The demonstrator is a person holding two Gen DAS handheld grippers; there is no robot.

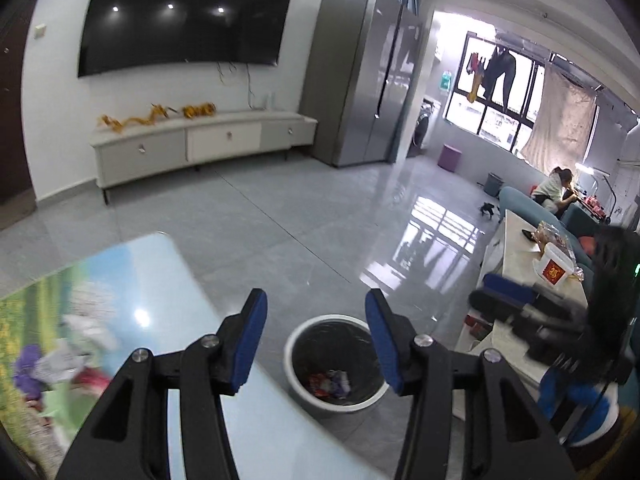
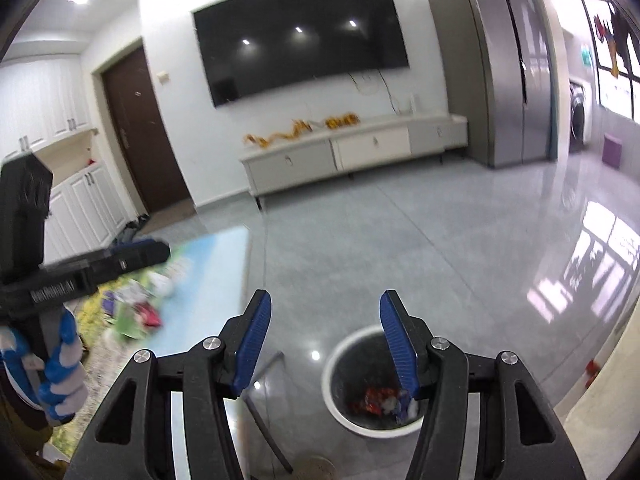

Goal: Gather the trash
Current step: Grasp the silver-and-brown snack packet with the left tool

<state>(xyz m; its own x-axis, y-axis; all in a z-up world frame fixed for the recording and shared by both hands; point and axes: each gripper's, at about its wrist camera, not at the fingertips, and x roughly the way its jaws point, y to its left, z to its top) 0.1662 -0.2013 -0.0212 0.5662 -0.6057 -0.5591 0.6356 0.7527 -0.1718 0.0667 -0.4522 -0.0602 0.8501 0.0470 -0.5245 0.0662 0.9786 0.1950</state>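
Trash (image 1: pixel 76 360) lay in a loose, blurred heap of white, purple and red scraps at the left of the tabletop (image 1: pixel 160 272), well to the left of the left gripper (image 1: pixel 316 312). That gripper hung above the tabletop's edge with its blue pads apart and nothing between them. Past its fingertips, on the grey floor (image 1: pixel 280 216), stood a white bin (image 1: pixel 296 384) with a dark liner; more wrappers (image 1: pixel 330 382), red and white, lay at its bottom. Further right the right gripper (image 1: pixel 486 290) showed as a dark blur, carried by a hand in a blue and white glove (image 1: pixel 576 404).

In the right wrist view, the gloved left hand (image 2: pixel 60 364) sat at the far left, the trash (image 2: pixel 140 304) just right of it on the tabletop (image 2: pixel 224 252). The right gripper (image 2: pixel 325 308) was released and empty, with the bin (image 2: pixel 332 384) below and ahead of it, partly behind its right finger.
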